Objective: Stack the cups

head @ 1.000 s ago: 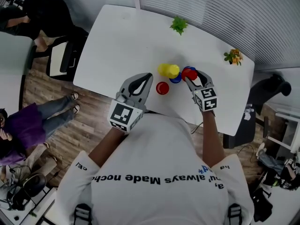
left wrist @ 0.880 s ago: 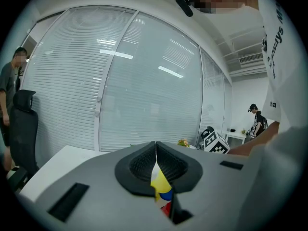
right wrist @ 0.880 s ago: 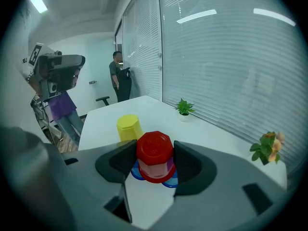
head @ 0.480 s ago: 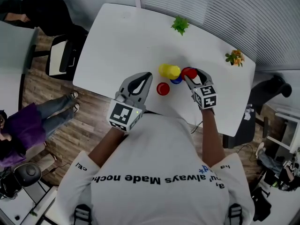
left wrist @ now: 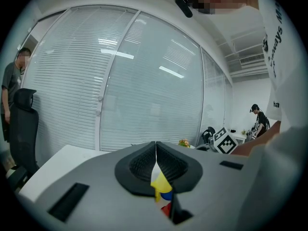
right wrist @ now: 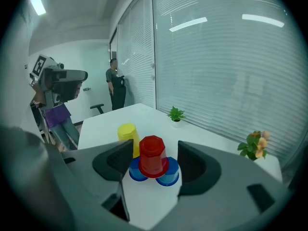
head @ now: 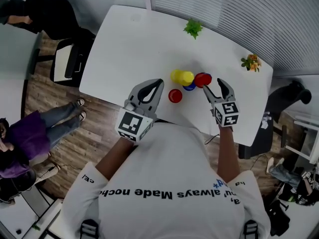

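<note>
As your right gripper [head: 215, 86] hangs just short of the stack, its jaws stand wide and hold nothing.
Those jaws have just been opening. In the right gripper view the upturned red cup [right wrist: 153, 156] sits ahead of the gap, clear of both pads. It perches on two blue cups [right wrist: 168, 174] and covers their tops, and the yellow cup [right wrist: 127, 133] behind is partly hidden by one jaw. From your head view the blue cups show only as a rim. A second red cup [head: 175, 95] stands alone on the tabletop [head: 129, 44], just off your left gripper [head: 155, 86], whose jaws are pressed together on nothing. Its body blocks its own view, leaving slivers of yellow, blue and red.
</note>
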Demonstrator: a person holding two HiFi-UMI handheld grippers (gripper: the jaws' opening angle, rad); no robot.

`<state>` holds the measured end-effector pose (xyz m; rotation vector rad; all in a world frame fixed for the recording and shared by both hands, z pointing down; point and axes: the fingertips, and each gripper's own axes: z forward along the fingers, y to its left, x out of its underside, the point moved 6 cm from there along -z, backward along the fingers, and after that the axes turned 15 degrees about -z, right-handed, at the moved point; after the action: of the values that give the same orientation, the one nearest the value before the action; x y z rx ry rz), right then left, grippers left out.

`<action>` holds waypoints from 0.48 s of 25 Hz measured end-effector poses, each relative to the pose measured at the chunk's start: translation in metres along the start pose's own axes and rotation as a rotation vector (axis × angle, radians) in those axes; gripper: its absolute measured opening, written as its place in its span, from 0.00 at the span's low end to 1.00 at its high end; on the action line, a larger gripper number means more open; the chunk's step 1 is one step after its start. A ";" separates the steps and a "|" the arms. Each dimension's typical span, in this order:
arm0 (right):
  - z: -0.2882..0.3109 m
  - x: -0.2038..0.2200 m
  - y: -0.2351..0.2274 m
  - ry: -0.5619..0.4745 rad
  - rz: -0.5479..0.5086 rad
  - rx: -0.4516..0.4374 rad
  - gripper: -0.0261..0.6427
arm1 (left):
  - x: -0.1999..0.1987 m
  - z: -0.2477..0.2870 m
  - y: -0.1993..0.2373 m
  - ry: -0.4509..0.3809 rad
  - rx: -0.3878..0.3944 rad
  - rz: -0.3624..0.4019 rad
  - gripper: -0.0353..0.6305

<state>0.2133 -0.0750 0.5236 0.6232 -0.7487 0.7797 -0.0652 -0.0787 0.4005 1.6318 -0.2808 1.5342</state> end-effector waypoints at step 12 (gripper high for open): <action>-0.015 0.011 0.066 -0.021 -0.028 -0.054 0.43 | 0.006 -0.011 -0.011 0.013 0.023 0.011 0.09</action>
<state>0.1709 -0.0225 0.5375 0.5930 -0.7764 0.7265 -0.0646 -0.0626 0.3997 1.6401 -0.2668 1.5614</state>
